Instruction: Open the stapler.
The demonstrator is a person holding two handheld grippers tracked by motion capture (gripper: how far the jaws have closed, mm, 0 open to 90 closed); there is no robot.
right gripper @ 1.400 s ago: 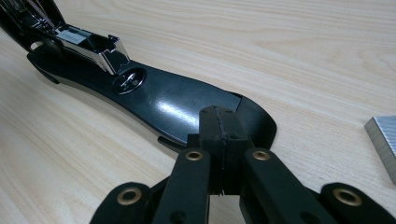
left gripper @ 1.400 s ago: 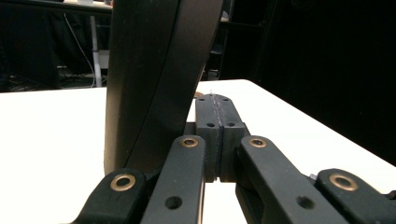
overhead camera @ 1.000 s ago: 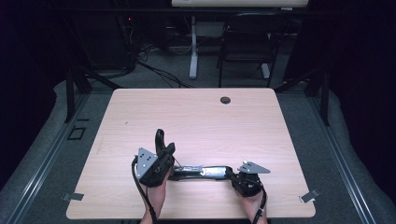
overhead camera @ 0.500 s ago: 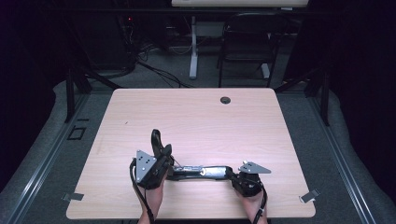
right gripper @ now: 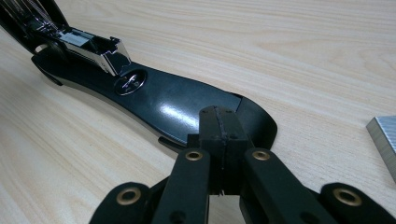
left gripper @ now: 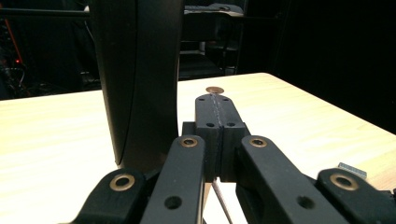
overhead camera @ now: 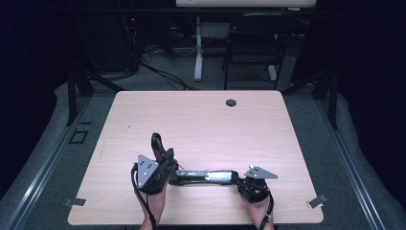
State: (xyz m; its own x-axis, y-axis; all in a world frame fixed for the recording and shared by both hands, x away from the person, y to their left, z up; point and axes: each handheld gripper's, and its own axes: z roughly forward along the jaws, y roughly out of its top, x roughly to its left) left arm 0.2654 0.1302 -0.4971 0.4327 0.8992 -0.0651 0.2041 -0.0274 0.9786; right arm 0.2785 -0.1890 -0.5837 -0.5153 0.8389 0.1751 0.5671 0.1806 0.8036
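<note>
A black stapler (overhead camera: 206, 176) lies opened on the table, its base (right gripper: 173, 107) flat and its metal staple channel (right gripper: 88, 44) bared. Its top cover (overhead camera: 156, 143) stands upright and rises as a broad black slab (left gripper: 140, 79) just left of my left gripper's jaws. My left gripper (overhead camera: 167, 160) (left gripper: 217, 135) is shut, pads together, nothing between them. My right gripper (overhead camera: 238, 179) (right gripper: 219, 135) is shut too, its tip over the rounded end of the base; whether it touches I cannot tell.
A strip of staples (right gripper: 385, 137) lies on the wood beside the right gripper, also a small metal piece (left gripper: 352, 169). A dark grommet (overhead camera: 231, 102) sits near the table's far edge. Tape tabs (overhead camera: 317, 201) mark the near corners.
The upright cover and the left gripper have edged slightly to the left. The right gripper has kept still.
</note>
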